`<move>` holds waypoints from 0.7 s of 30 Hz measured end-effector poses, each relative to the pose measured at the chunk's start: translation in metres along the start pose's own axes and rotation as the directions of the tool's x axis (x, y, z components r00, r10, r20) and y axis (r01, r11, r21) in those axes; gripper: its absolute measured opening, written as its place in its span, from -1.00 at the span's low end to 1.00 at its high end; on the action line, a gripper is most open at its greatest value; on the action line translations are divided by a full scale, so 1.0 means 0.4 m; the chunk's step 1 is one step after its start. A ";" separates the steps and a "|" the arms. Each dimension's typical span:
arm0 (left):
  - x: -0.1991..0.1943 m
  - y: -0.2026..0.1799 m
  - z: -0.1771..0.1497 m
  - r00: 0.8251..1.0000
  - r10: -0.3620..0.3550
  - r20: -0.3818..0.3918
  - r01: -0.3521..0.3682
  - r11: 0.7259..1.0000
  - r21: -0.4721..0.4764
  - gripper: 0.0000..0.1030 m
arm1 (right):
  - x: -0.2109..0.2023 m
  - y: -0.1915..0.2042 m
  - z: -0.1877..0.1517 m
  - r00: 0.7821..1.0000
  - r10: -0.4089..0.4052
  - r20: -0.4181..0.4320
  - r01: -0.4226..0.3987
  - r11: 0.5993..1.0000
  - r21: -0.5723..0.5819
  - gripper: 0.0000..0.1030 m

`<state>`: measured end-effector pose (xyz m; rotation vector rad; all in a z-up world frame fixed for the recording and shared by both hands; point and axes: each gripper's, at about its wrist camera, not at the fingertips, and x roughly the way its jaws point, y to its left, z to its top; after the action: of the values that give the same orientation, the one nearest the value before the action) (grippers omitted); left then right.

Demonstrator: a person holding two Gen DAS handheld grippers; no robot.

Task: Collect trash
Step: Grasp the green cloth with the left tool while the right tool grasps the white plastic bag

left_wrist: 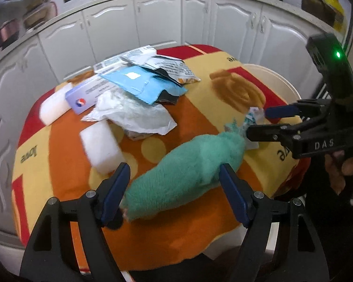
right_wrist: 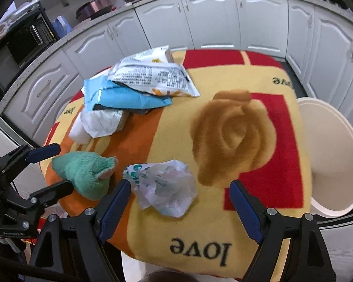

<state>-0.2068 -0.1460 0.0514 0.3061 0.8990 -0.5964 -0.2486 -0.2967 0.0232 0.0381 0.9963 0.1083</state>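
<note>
A green plush toy (left_wrist: 186,169) lies on the table's blanket (left_wrist: 66,164), between the open fingers of my left gripper (left_wrist: 174,188); it also shows in the right wrist view (right_wrist: 87,171). A crumpled clear plastic bag (right_wrist: 164,185) lies just ahead of my open right gripper (right_wrist: 181,197), which shows from the side in the left wrist view (left_wrist: 258,122). A pile of trash sits farther back: a printed white snack bag (right_wrist: 153,75), a blue wrapper (right_wrist: 127,98), crumpled white paper (left_wrist: 131,112), a pale purple box (left_wrist: 89,94) and white foam blocks (left_wrist: 101,148).
A cream waste bin (right_wrist: 334,155) stands open beside the table's right edge. White kitchen cabinets (right_wrist: 211,21) run behind the table. A black oven (right_wrist: 16,51) stands on the counter at the left.
</note>
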 end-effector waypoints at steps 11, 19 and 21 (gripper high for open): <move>0.031 -0.034 0.016 0.987 -0.146 -0.061 0.144 0.989 -0.032 -0.36 | -0.014 -0.010 0.016 0.995 0.083 0.060 -0.084 0.996 0.020 -0.58; -0.042 -0.056 0.063 0.990 -0.136 0.043 0.140 0.985 -0.097 -0.41 | -0.120 -0.062 0.026 0.987 0.032 0.159 -0.042 0.998 0.056 -0.58; -0.043 -0.064 0.081 0.988 -0.148 0.049 0.153 0.982 -0.110 -0.41 | -0.137 -0.080 0.029 0.985 0.024 0.171 -0.037 0.997 0.071 -0.58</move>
<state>-0.2098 -0.1759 0.0845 0.1238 0.9178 -0.6862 -0.2661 -0.3343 0.0726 0.1280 0.8291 0.0946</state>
